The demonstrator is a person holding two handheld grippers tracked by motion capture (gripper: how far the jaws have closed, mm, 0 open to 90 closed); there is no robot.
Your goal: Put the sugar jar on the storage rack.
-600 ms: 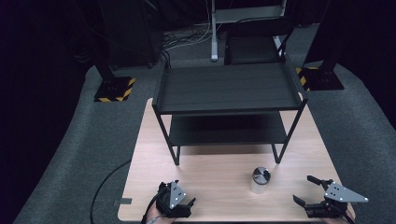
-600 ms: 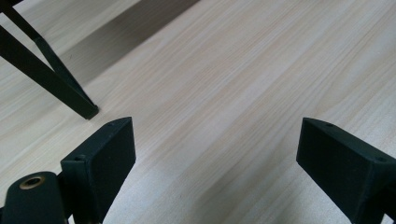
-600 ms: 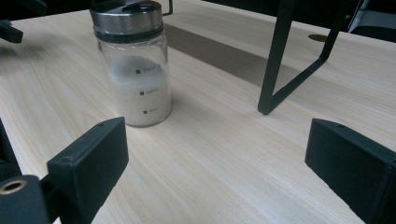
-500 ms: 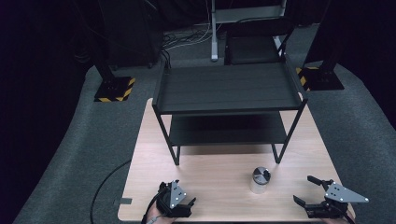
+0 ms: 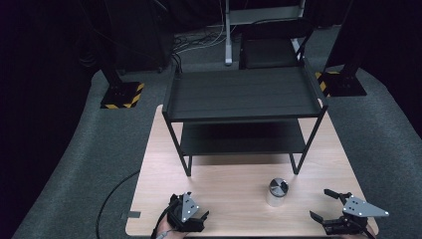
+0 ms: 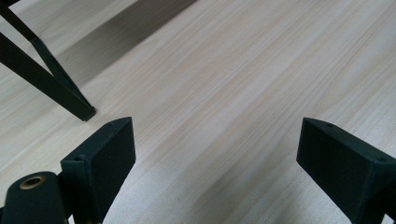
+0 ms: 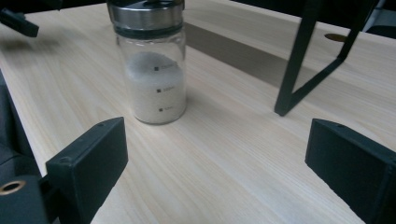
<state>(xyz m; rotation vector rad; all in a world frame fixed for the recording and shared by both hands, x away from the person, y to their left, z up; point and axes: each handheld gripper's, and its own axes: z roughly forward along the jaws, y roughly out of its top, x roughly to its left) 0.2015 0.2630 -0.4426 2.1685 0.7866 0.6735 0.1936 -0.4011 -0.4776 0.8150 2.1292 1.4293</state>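
A small glass shaker jar (image 5: 277,192) stands upright on the wooden table (image 5: 229,189), just in front of the black two-tier rack (image 5: 244,94) and near its front right leg (image 7: 294,70). Seen from the right gripper view, the jar has clear glass walls, a shiny metal cap and white grains filling roughly its lower two thirds, so it is probably light to moderate in weight, rigid, smooth enough to slip, and breakable if knocked over or dropped. The glass body below the cap looks like the safest place to take hold, with the jaws squeezing across its round sides; the cap may turn or come loose. The right gripper (image 5: 332,208) rests at the table's near edge, to the right of the jar and apart from it, its jaws spread wide with nothing between them. The left gripper (image 5: 191,219) sits to the jar's left at the near edge, jaws likewise wide and empty over bare wood. Nothing lies between the right gripper and the jar; only the rack leg behind it would crowd a reach that overshoots.
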